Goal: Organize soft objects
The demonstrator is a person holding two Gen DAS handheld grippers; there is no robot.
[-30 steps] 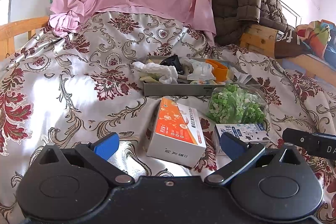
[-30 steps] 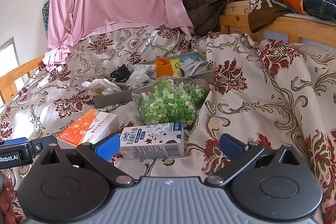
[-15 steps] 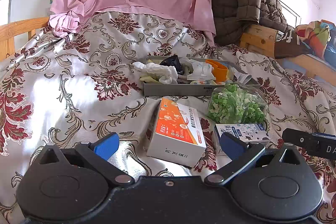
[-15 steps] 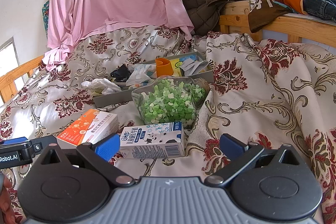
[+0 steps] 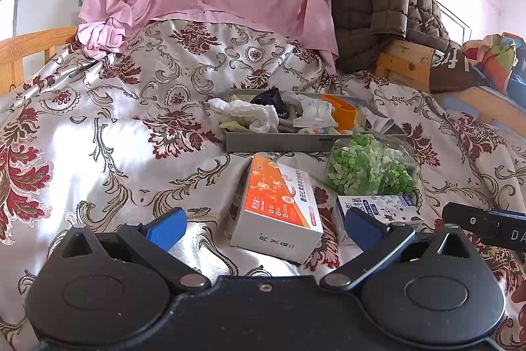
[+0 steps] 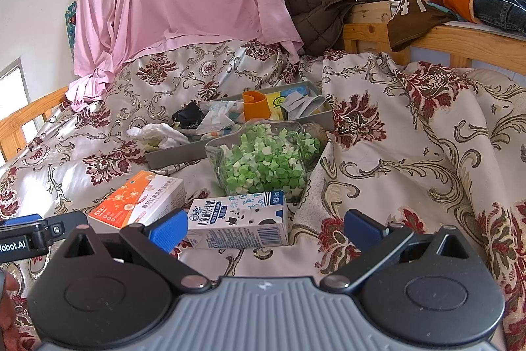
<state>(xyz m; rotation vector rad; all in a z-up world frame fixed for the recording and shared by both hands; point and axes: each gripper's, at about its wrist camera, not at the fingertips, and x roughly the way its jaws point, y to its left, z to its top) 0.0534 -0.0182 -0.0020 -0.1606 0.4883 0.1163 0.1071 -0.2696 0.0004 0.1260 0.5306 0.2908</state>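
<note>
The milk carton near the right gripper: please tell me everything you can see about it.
The milk carton is a small rectangular box, apparently coated paperboard, white with dark blue panels, a cartoon cow, printed characters and a barcode on its near face. It looks closed and undented, and lies on its long side on the floral bedspread. The clear container of green and white pieces sits right behind it; whether they touch is unclear. The orange and white box lies to its left. Neither gripper holds it.
</note>
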